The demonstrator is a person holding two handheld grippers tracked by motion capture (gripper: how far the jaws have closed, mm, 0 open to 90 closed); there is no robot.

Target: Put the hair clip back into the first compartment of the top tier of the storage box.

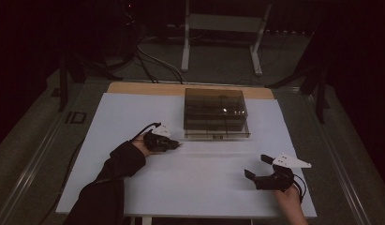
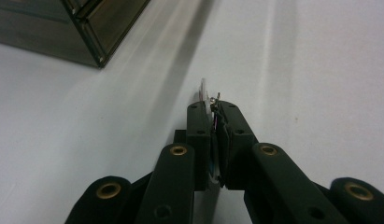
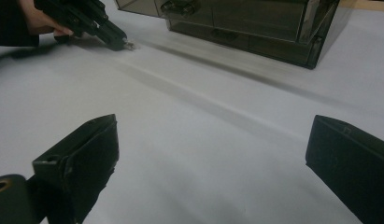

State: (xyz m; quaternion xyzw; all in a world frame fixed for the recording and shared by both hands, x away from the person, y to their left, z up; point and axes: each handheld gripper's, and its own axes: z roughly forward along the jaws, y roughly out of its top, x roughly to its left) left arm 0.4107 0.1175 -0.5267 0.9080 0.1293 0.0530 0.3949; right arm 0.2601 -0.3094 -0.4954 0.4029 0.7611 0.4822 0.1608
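The left gripper [image 2: 212,105] has its jaws squeezed tight on a small thin thing [image 2: 209,95], low over the white table [image 1: 134,122], just left of and nearer than the dark see-through box [image 1: 216,112]. The little thing could slip out, because only a tiny bit of it sits between the jaws. It could also bend if it bumps the table.

It looks flat and pale, with a shiny metal bit at the tip (too small to say what it is). The right gripper [image 3: 208,154] waits at the near right with its jaws wide apart and nothing in them.
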